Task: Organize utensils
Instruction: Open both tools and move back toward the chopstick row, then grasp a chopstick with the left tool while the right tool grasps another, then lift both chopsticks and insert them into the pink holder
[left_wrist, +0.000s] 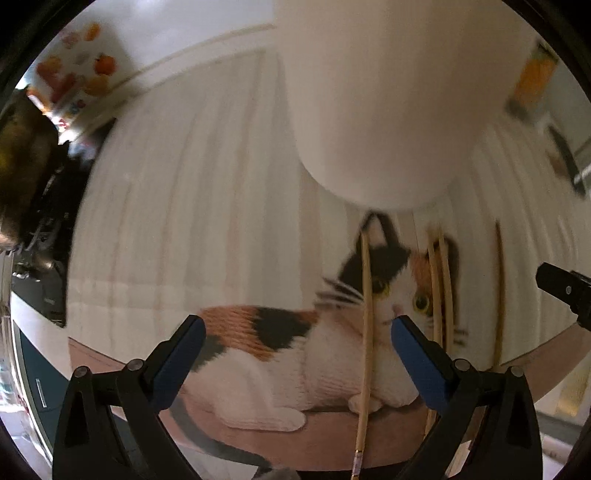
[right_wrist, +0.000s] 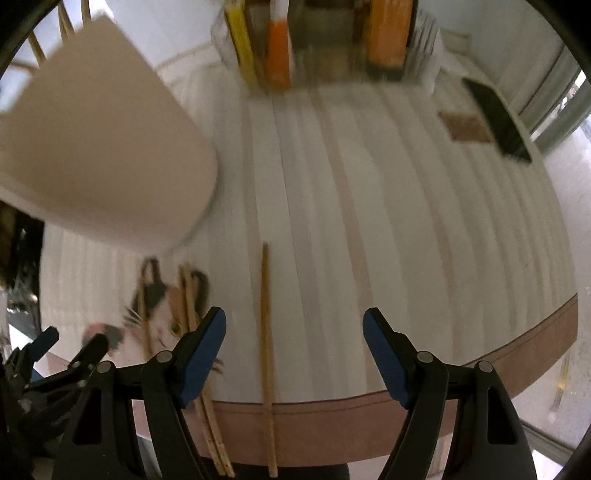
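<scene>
Several wooden chopsticks lie on a white mat printed with a calico cat (left_wrist: 295, 350). In the left wrist view one chopstick (left_wrist: 366, 332) lies between the open fingers of my left gripper (left_wrist: 297, 328); a pair (left_wrist: 441, 288) and a single one (left_wrist: 499, 295) lie to its right. A white utensil cup (left_wrist: 380, 99) stands just beyond them. In the right wrist view my right gripper (right_wrist: 294, 332) is open over a single chopstick (right_wrist: 266, 350). The pair (right_wrist: 194, 314) lies to its left, and the cup (right_wrist: 99, 147) stands at the upper left.
A rack holding yellow and orange items (right_wrist: 317, 40) stands at the far edge. A black phone (right_wrist: 496, 118) and a brown coaster (right_wrist: 467, 127) lie at the far right. The mat's brown border (right_wrist: 332, 421) marks the near edge. My left gripper (right_wrist: 62, 354) shows at the lower left.
</scene>
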